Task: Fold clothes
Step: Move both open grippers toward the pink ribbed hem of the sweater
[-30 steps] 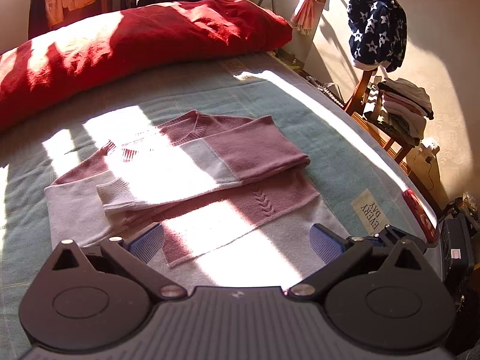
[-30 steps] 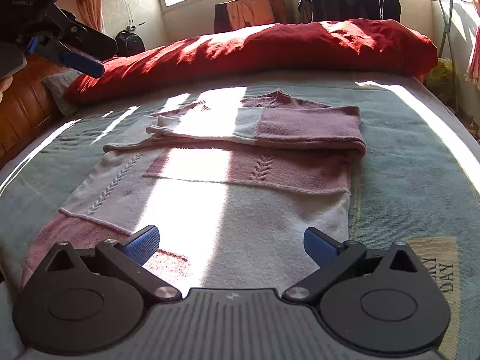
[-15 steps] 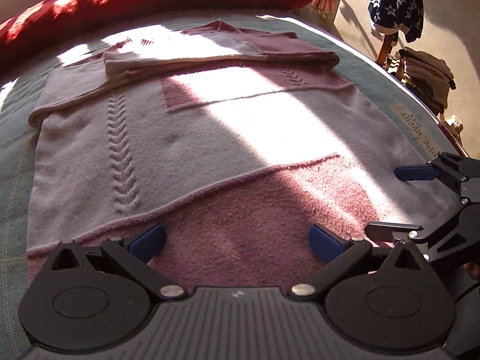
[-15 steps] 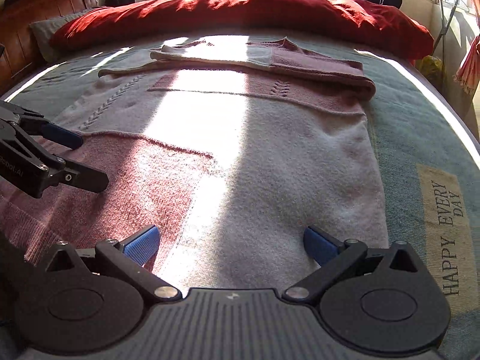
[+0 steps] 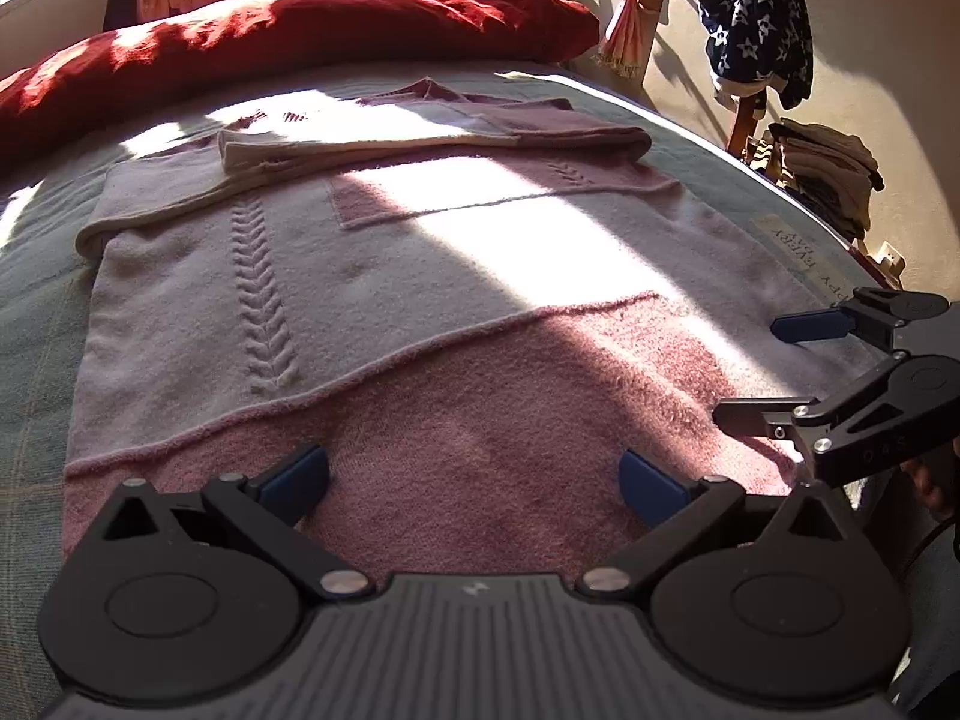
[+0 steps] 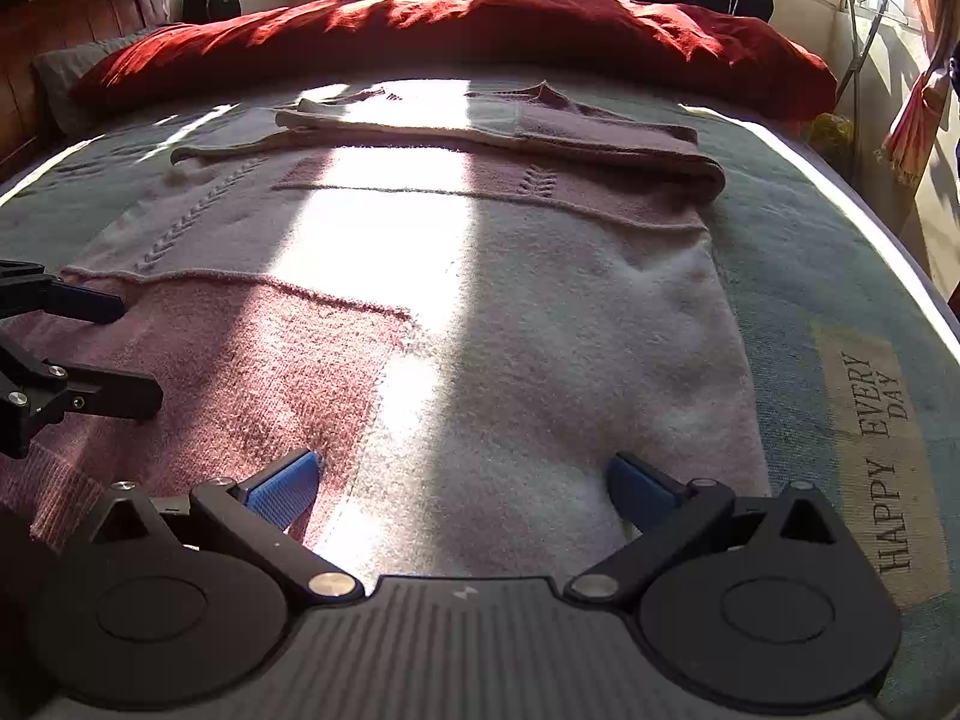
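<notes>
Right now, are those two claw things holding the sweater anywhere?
No. The left gripper and right gripper are both open above the sweater's bottom hem, holding nothing.

Black grippers, blue-padded fingers [image 5: 297, 477]

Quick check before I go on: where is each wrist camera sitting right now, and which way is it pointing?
Left wrist: on the left gripper, low over the sweater hem, facing the red duvet; the right gripper shows at right.
Right wrist: on the right gripper, low over the hem, facing the same way; the left gripper shows at left.
Shared: sweater, duvet, the bed cover lettering, both grippers open.
</notes>
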A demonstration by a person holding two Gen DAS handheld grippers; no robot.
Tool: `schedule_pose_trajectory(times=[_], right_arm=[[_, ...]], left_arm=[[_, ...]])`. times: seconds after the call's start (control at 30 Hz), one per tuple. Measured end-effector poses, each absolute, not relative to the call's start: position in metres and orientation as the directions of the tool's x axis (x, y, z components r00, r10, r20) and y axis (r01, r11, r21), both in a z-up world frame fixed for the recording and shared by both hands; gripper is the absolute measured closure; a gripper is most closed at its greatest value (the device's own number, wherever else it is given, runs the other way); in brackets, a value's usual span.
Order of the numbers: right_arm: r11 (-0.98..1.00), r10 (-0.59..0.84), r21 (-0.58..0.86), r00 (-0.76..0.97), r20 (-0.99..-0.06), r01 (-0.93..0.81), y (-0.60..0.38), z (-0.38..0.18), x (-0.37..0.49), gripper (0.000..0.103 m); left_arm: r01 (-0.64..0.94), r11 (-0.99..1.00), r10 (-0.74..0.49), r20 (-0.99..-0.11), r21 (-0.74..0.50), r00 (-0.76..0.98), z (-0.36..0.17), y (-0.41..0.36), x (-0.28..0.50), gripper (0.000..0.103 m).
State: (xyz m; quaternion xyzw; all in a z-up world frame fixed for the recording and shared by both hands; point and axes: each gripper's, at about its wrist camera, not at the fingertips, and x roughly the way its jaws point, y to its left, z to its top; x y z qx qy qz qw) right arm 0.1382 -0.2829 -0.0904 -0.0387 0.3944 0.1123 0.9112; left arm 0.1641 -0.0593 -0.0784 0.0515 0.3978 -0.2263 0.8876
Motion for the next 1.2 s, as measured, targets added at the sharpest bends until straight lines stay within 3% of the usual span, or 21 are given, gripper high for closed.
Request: schedule_pose_trajectory(times=[0.17,0.33,0.6,0.73,0.87,1.03,1.2], right_arm=[[0.966,0.165,-0.019,0.678,-0.716,-0.256,-0.282,-0.085,0.127,0.0],[0.956,0.169,-0.045,0.672,-0.721,-0.289,-0.281,-0.086,0.113,0.0],[0.963,0.202,0.009,0.704,-0.681,-0.268,-0.295,-0.096,0.104,0.0],[0.963,0.204,0.002,0.722,-0.661,-0.27,-0.295,-0.098,0.1,0.0],[0.963,0.215,0.014,0.734,-0.645,-0.269,-0.297,-0.099,0.097,0.0],[0.968,0.205,0.02,0.736,-0.645,-0.252,-0.296,-0.1,0.099,0.0],[0.969,0.196,0.015,0.737,-0.647,-0.245,-0.294,-0.1,0.099,0.0]], left_arm=[[0.449,0.893,-0.354,-0.677,-0.039,0.645,-0.068,-0.058,0.136,0.001],[0.438,0.899,-0.326,-0.685,-0.011,0.651,-0.087,-0.056,0.119,0.001],[0.4,0.917,-0.303,-0.665,-0.007,0.683,-0.089,-0.051,0.1,0.001],[0.368,0.929,-0.288,-0.679,-0.028,0.675,-0.08,-0.051,0.097,0.001],[0.389,0.92,-0.324,-0.634,-0.039,0.702,-0.065,-0.046,0.101,0.001],[0.31,0.946,-0.293,-0.674,-0.099,0.678,-0.082,-0.03,0.126,0.001],[0.338,0.931,-0.341,-0.65,-0.135,0.679,-0.089,-0.013,0.119,0.001]])
